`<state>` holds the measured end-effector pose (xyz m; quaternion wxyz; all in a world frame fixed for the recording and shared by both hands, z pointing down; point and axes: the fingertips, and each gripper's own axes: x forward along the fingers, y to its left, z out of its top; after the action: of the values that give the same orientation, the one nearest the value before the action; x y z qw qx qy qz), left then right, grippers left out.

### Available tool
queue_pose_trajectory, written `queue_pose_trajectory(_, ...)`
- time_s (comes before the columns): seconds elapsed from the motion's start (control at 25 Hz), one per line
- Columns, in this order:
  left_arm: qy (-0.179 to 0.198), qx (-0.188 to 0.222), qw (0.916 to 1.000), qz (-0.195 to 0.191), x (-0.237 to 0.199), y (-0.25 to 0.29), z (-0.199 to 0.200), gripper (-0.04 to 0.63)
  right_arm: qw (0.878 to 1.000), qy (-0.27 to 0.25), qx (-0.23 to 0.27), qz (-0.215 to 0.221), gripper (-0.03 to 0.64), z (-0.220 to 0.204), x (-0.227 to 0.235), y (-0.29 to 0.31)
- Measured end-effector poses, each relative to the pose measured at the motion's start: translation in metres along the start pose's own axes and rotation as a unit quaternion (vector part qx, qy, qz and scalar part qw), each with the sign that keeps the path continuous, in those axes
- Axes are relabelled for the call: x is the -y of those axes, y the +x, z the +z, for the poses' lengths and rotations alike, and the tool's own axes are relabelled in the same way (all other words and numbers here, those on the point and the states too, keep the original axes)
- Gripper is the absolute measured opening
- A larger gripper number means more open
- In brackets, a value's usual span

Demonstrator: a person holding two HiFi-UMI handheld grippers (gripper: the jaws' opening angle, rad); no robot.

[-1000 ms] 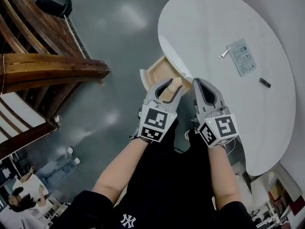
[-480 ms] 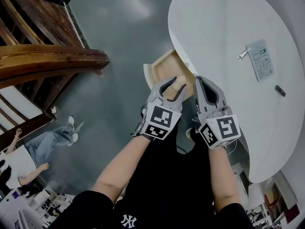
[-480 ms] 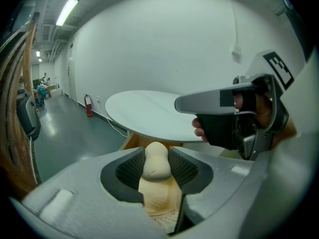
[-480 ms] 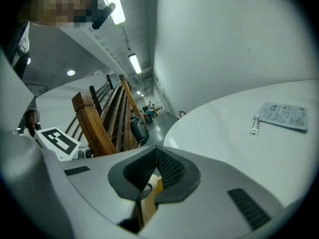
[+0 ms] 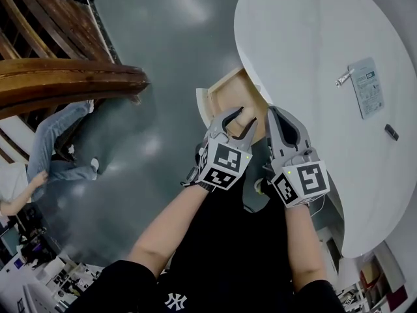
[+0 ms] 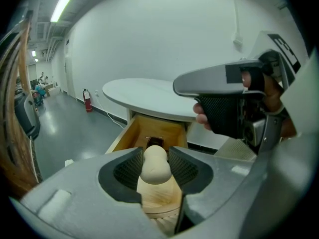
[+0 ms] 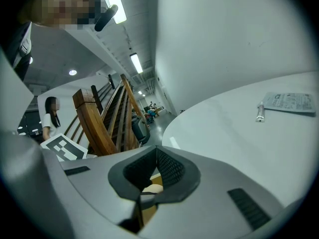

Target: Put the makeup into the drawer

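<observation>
A beige, rounded makeup sponge [image 6: 155, 167] sits between the jaws of my left gripper [image 6: 155, 152], and the pads press on both its sides. In the head view this left gripper [image 5: 236, 117] hangs just over the near end of the open wooden drawer [image 5: 223, 95], which juts out from under the white table [image 5: 306, 38]. A small dark item [image 6: 153, 142] lies inside the drawer [image 6: 133, 129]. My right gripper [image 5: 279, 113] is beside the left one, at the table's edge. Its jaws meet at the tips with nothing between them, as the right gripper view [image 7: 156, 151] shows.
On the table lie a flat printed packet [image 5: 368, 87], a small tube [image 5: 343, 78] and a little dark object [image 5: 391, 132]. A wooden stair rail [image 5: 65, 77] stands to the left, across the grey floor. A person [image 5: 45, 149] moves about at the far left.
Both grippers have sunk toward the open drawer, the left one still closed on the sponge. The person at the left has walked further up the picture.
</observation>
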<state>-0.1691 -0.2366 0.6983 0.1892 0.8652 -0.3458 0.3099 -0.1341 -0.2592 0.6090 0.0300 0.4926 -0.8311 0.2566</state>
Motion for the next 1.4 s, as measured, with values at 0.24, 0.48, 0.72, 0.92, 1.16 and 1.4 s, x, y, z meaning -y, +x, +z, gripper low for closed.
queue_pose_trajectory(0.24,-0.001,-0.001,1.0000,0.003,-0.001,0.007,-0.006,0.152,1.000,-0.001,0.000,0.002,0.015,-0.005,0.002,0.000)
queue_pose_trajectory(0.48,-0.006,0.003,1.0000,0.006,-0.004,0.006,-0.003,0.163,1.000,-0.003,-0.004,0.003,0.015,-0.005,0.002,-0.001)
queue_pose_trajectory(0.72,-0.013,0.013,0.9998,0.008,-0.006,-0.009,0.013,0.163,1.000,-0.006,-0.005,0.003,0.015,0.008,-0.006,-0.006)
queue_pose_trajectory(0.92,-0.017,0.037,0.9991,0.012,-0.005,-0.032,0.045,0.163,1.000,-0.010,0.002,0.001,0.015,0.031,-0.016,-0.015)
queue_pose_trajectory(1.16,-0.031,0.076,0.9965,0.013,0.001,-0.069,0.094,0.128,1.000,-0.017,0.009,-0.004,0.015,0.065,-0.027,-0.031)
queue_pose_trajectory(1.4,-0.028,0.120,0.9922,0.018,0.011,-0.118,0.149,0.057,0.999,-0.026,0.024,-0.014,0.015,0.113,-0.045,-0.052)
